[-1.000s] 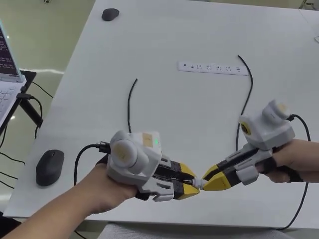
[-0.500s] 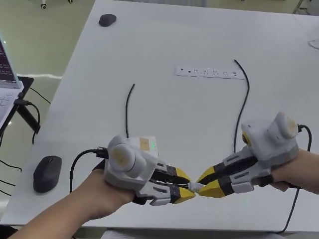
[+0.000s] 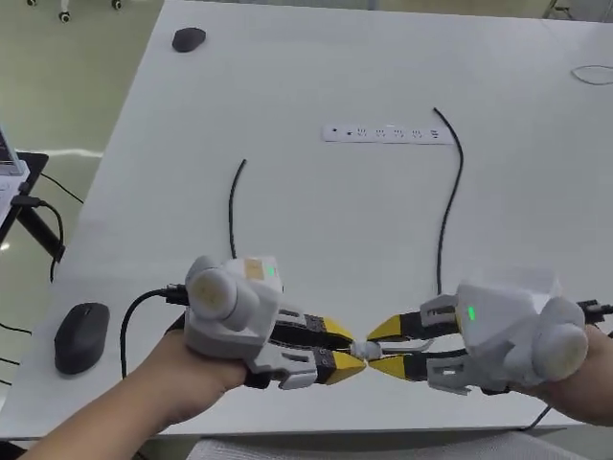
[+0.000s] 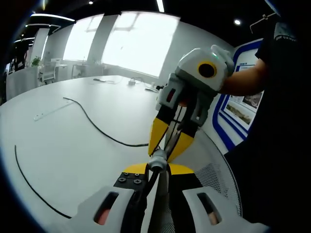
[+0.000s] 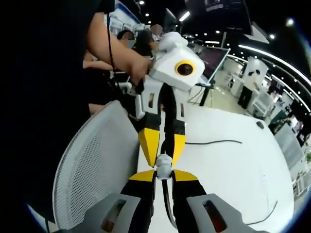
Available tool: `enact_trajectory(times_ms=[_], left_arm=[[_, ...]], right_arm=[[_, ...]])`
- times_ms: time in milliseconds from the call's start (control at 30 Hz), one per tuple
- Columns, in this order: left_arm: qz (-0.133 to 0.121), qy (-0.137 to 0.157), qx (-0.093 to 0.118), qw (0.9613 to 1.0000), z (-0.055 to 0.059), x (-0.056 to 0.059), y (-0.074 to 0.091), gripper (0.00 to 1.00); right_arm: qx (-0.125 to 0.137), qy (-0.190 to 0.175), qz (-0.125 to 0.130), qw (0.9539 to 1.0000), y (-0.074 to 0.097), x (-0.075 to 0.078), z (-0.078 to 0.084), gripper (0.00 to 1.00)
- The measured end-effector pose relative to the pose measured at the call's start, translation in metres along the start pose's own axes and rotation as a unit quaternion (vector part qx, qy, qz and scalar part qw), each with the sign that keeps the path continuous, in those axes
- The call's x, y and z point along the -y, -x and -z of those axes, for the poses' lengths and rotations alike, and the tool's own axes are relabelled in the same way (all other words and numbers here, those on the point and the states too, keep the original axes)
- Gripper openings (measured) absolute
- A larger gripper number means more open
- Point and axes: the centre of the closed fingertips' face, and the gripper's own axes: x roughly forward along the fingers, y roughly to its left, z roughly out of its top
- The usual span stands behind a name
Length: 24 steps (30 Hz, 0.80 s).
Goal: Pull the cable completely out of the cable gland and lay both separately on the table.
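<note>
Clearly the cable gland [image 3: 361, 351] is held at the front edge of the desk [image 3: 316, 220], pinched in the closed left gripper [image 3: 343, 356], while the right gripper [image 3: 381, 345], tip to tip with it, seems clamped on the black cable [image 5: 168, 201] right beside it. The pull should go best straight along the gland's axis, hands drawn evenly apart without twisting. Since half a second ago the right gripper has dropped from its slant to lie level with the left.
</note>
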Motion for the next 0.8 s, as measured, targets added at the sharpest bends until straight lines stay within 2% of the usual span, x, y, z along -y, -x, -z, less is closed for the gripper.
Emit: enact_trajectory(times_ms=[33,133,333,600,800], left_arm=[[0.001,0.004,-0.001,1.0000,0.001,0.001,0.000,0.15],[0.001,0.003,-0.003,1.0000,0.002,0.003,0.000,0.15],[-0.002,-0.001,-0.003,1.0000,0.001,0.005,-0.001,0.15],[-0.008,-0.008,0.004,0.9999,-0.007,0.006,-0.001,0.15],[-0.026,-0.019,0.006,0.9995,-0.015,-0.002,0.002,0.15]], right_arm=[[-0.007,0.013,0.008,0.9999,-0.001,-0.001,0.000,0.07],[-0.013,0.019,0.015,0.9996,-0.001,-0.005,-0.001,0.08],[-0.009,0.019,0.018,0.9996,0.001,-0.004,0.000,0.08],[-0.001,0.004,0.021,0.9998,0.009,0.001,-0.002,0.08],[0.010,-0.033,0.043,0.9985,0.018,0.013,-0.002,0.13]])
